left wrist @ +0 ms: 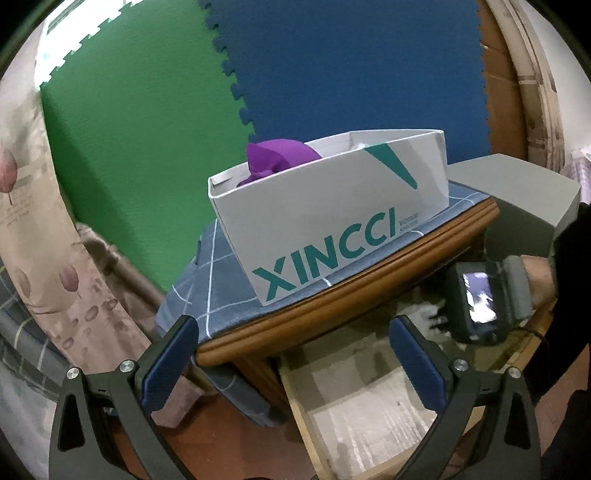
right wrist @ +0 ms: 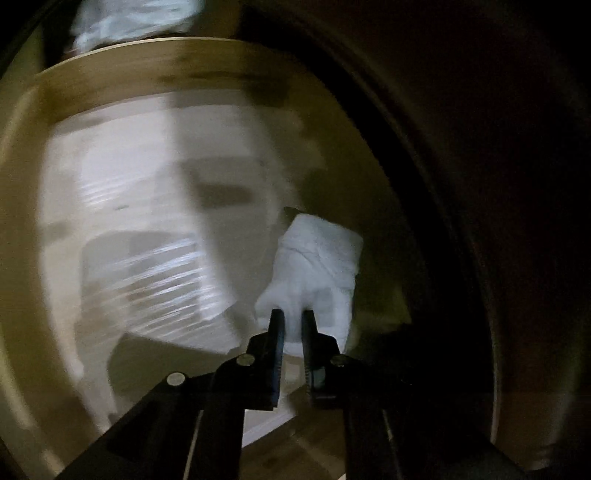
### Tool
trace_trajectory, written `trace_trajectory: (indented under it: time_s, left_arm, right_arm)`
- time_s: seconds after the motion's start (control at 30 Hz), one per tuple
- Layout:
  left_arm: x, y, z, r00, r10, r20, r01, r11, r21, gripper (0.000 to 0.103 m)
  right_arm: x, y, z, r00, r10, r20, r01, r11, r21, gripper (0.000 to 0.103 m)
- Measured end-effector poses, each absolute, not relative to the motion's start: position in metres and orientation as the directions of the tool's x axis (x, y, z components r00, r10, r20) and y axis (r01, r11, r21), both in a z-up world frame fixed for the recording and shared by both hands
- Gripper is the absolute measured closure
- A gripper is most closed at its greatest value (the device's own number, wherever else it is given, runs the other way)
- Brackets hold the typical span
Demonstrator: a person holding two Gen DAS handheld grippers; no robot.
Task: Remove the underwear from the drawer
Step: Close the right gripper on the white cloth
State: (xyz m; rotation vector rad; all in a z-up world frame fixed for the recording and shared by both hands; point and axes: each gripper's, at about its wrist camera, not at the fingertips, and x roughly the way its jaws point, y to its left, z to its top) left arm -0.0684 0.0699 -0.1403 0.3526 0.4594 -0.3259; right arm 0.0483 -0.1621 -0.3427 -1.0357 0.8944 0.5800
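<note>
Obscured and unresolved areas, both wrist views

Drawer (right wrist: 110, 74) floor streaked by motion blur, lining pattern unreadable; its right side lost in darkness. White underwear (right wrist: 317, 258) partly covered by the right gripper (right wrist: 293, 328). Pale bundle (right wrist: 129, 18) cut off at top edge. Purple cloth (left wrist: 275, 157) mostly hidden behind the shoebox (left wrist: 332, 221) wall.

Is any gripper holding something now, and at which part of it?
The right gripper pinches the white underwear at its near lower edge. The left gripper is open and holds nothing.
</note>
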Motion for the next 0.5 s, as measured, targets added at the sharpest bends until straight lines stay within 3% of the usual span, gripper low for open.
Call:
trace_trajectory:
  time_s: [0.2,0.3,0.4,0.47,0.5]
  left_arm:
    - [-0.068,0.072,-0.141,0.842,-0.232,-0.488,0.374,0.902,0.216,0.001]
    - [-0.067,0.075,-0.14,0.842,-0.234,-0.486,0.367,0.909,0.198,0.001]
    - [-0.069,0.079,-0.138,0.845,-0.238,-0.479,0.359,0.916,0.179,0.001]
    - [-0.069,0.081,-0.138,0.846,-0.235,-0.48,0.354,0.919,0.174,0.001]
    - [-0.069,0.081,-0.138,0.846,-0.233,-0.48,0.352,0.92,0.173,0.001]
  right_arm:
    - [0.032,-0.156,-0.339,0.472,0.03,-0.881,-0.819,0.384,-0.426,0.095]
    - [0.032,-0.151,-0.345,0.427,0.043,-0.903,-0.847,0.367,-0.383,0.09]
    - [0.026,-0.14,-0.35,0.443,0.052,-0.895,-0.854,0.329,-0.403,0.072]
    - [0.028,-0.132,-0.354,0.463,0.058,-0.885,-0.848,0.319,-0.423,0.054]
    - [0.029,-0.127,-0.353,0.455,0.061,-0.889,-0.851,0.324,-0.413,0.052]
